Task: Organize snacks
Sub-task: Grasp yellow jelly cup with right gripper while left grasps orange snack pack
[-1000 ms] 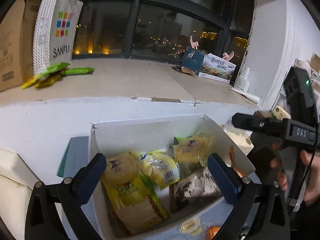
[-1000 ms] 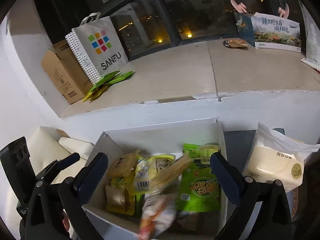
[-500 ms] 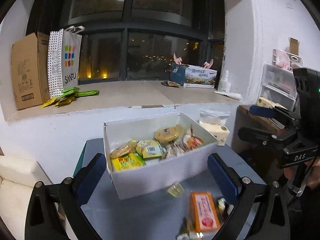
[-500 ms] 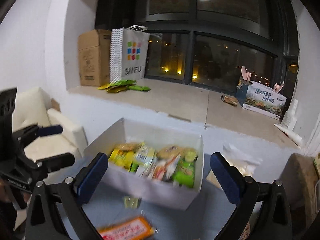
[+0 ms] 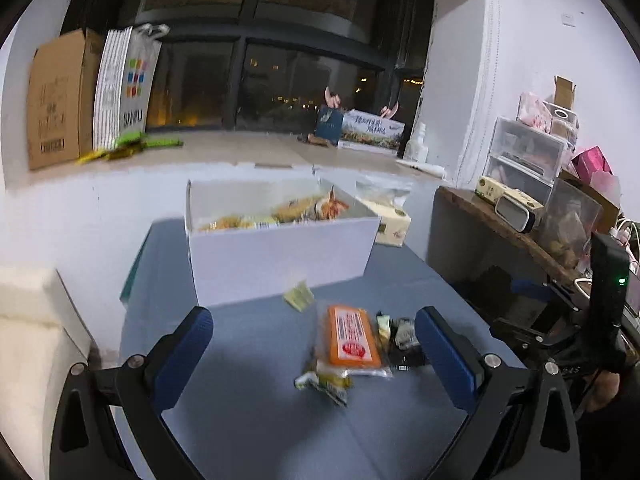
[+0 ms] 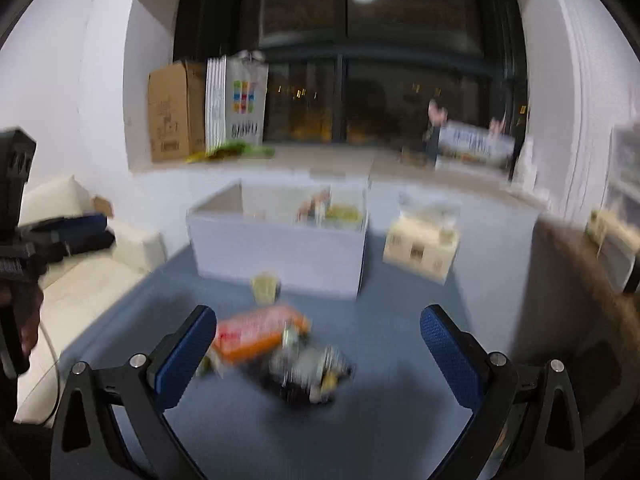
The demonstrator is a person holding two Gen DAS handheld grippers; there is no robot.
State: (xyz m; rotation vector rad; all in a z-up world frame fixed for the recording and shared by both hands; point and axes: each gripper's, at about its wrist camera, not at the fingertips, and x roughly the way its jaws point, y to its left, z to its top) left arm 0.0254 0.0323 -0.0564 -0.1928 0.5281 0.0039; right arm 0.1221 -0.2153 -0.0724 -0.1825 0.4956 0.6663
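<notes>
A white box (image 5: pixel 280 252) holding several snack packets stands on the blue table (image 5: pixel 248 420); it also shows in the right wrist view (image 6: pixel 280 252). In front of it lie an orange packet (image 5: pixel 354 338), a small yellow-green packet (image 5: pixel 298 296) and some small dark wrapped snacks (image 5: pixel 404 334). The right wrist view, blurred, shows the orange packet (image 6: pixel 260 330) and dark snacks (image 6: pixel 312 368). My left gripper (image 5: pixel 314 344) is open and empty, low over the loose snacks. My right gripper (image 6: pixel 318 340) is open and empty above them.
A cream bagged package (image 5: pixel 390 220) stands right of the box. A windowsill behind holds a cardboard carton (image 5: pixel 56 100), a SANFU bag (image 5: pixel 128 88) and green packets (image 5: pixel 132 146). A wooden shelf with clutter (image 5: pixel 520 208) is on the right, a cream cushion (image 5: pixel 32 320) on the left.
Both grippers have pulled back and down from over the box. The box now stands farther off and the loose snacks on the table lie between the fingers. Both stay open.
</notes>
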